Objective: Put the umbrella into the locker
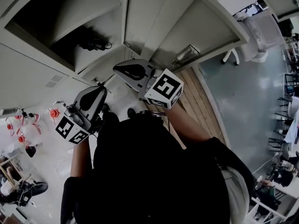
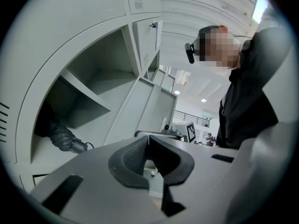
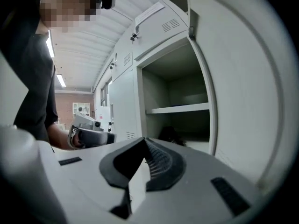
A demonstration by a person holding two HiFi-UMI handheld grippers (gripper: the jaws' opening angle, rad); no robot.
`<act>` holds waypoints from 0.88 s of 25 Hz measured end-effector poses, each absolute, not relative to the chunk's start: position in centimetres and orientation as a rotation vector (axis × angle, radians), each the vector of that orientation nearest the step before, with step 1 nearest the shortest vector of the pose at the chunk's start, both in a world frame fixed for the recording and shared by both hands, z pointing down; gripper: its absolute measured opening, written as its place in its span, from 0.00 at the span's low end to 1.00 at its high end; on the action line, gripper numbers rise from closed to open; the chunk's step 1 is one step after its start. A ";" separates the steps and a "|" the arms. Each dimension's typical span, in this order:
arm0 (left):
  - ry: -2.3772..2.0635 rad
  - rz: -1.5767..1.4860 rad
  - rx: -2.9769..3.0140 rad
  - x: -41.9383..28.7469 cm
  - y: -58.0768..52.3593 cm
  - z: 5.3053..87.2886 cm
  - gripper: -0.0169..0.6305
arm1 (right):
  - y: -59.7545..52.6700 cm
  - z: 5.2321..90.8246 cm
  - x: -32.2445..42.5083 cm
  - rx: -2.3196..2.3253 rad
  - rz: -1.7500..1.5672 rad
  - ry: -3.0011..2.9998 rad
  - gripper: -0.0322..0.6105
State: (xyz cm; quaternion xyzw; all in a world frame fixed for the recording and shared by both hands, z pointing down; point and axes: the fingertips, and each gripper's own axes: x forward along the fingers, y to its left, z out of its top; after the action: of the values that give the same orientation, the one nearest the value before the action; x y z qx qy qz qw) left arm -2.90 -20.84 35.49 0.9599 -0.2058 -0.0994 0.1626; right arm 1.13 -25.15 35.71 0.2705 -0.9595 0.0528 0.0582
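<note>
With my left gripper [image 1: 103,90] and right gripper [image 1: 117,66] both clenched on nothing, the black folded fabric umbrella [image 1: 96,44] lies lengthwise on the open pale-grey metal locker's [image 1: 89,60] floor, ahead, nearer my right.

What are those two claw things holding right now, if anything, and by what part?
Nothing is held. The left gripper and right gripper both have jaws shut together, empty; the black umbrella lies inside the open locker.
</note>
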 end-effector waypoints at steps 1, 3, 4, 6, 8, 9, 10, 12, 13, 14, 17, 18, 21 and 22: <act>-0.589 -0.285 2.744 -2.5 -20.4 35.2 0.05 | -24.4 35.7 1.5 0.811 0.160 -2.923 0.07; -0.595 -0.287 2.751 -1.9 -19.6 35.0 0.05 | -22.9 35.8 2.0 0.779 0.152 -2.951 0.07; -0.600 -0.288 2.751 -1.6 -19.1 35.0 0.05 | -22.1 36.0 2.2 0.756 0.149 -2.962 0.07; -0.617 -0.287 2.740 -1.3 -18.2 35.5 0.05 | -20.7 37.0 2.3 0.706 0.164 -2.972 0.07; -0.637 -0.284 2.720 -1.0 -17.3 36.3 0.05 | -19.4 38.2 2.4 0.660 0.198 -2.979 0.07; -0.645 -0.281 2.709 -0.9 -16.7 36.7 0.05 | -18.8 38.7 2.4 0.640 0.218 -2.985 0.07; -0.651 -0.278 2.698 -0.7 -16.2 37.0 0.05 | -18.2 39.2 2.5 0.622 0.239 -2.992 0.07; -0.658 -0.273 2.681 -0.2 -15.3 37.5 0.05 | -17.0 39.9 2.6 0.591 0.271 -3.006 0.07; -0.662 -0.271 2.675 0.0 -14.8 37.6 0.05 | -16.4 40.1 2.6 0.580 0.278 -3.011 0.07; -0.665 -0.270 2.672 0.1 -14.4 37.7 0.05 | -15.9 40.3 2.7 0.570 0.278 -3.016 0.07; -0.665 -0.264 2.678 0.3 -13.2 37.6 0.05 | -14.2 40.5 2.9 0.560 0.273 -3.015 0.07; -0.661 -0.261 2.684 0.3 -12.8 37.5 0.05 | -13.7 40.6 3.0 0.561 0.267 -3.011 0.07; -0.647 -0.269 2.694 0.1 -11.4 37.1 0.05 | -12.5 40.1 3.1 0.587 0.249 -3.016 0.07; -0.641 -0.275 2.696 0.0 -11.0 37.0 0.05 | -12.1 39.9 3.2 0.602 0.246 -3.018 0.07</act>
State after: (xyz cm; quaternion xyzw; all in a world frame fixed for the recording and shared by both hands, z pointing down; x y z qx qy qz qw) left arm -0.04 -10.97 36.99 0.9528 -0.2264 -0.0970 0.1774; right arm 3.17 -12.11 39.91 0.1950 -0.9772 0.0795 0.0270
